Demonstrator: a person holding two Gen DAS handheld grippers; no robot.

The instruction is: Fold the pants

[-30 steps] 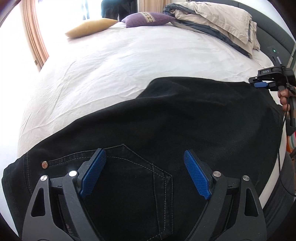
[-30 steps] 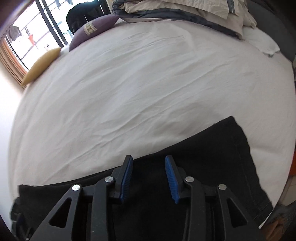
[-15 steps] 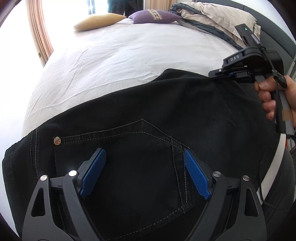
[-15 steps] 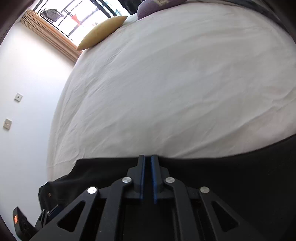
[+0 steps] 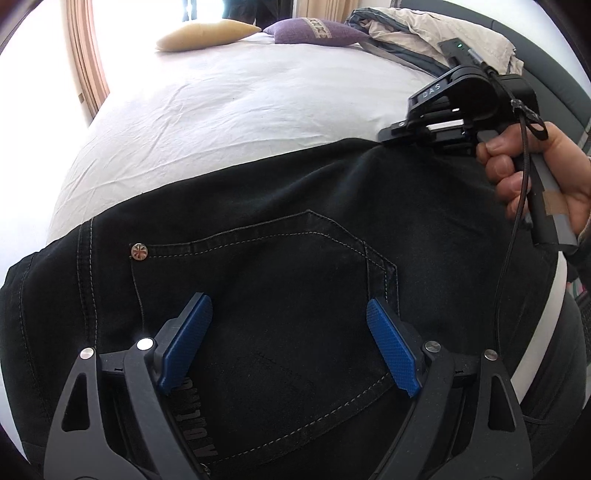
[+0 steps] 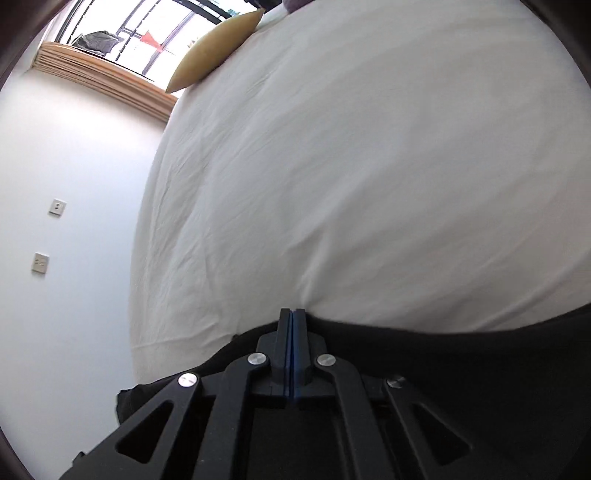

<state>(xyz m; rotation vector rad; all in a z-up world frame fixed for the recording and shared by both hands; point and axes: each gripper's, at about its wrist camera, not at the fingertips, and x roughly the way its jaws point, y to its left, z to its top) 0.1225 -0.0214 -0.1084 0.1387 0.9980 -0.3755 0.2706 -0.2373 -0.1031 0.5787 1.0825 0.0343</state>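
Lying beneath left tongs (image 5: 288,343): pants (image 5: 295,229)

Pants (image 5: 295,221) lie spread across the near edge of a bed (image 5: 240,103), back pocket (image 5: 266,295) facing up, with bare sheet stretching beyond them. The left gripper (image 5: 288,343) hovers over the pocket, its two fingers set wide on either side of it. To its right, the right gripper (image 6: 291,325) sits at the far edge of the pants, fingers pressed together at the fabric's fold line, held by a hand (image 5: 535,177). At the far end of the bed rest two cushions (image 5: 207,35), side by side, and to their right a heap of bedding (image 5: 424,33). A wall (image 6: 66,221) with two switch plates (image 6: 48,236) stands left of the bed; a window (image 6: 147,33) lies behind the cushions.
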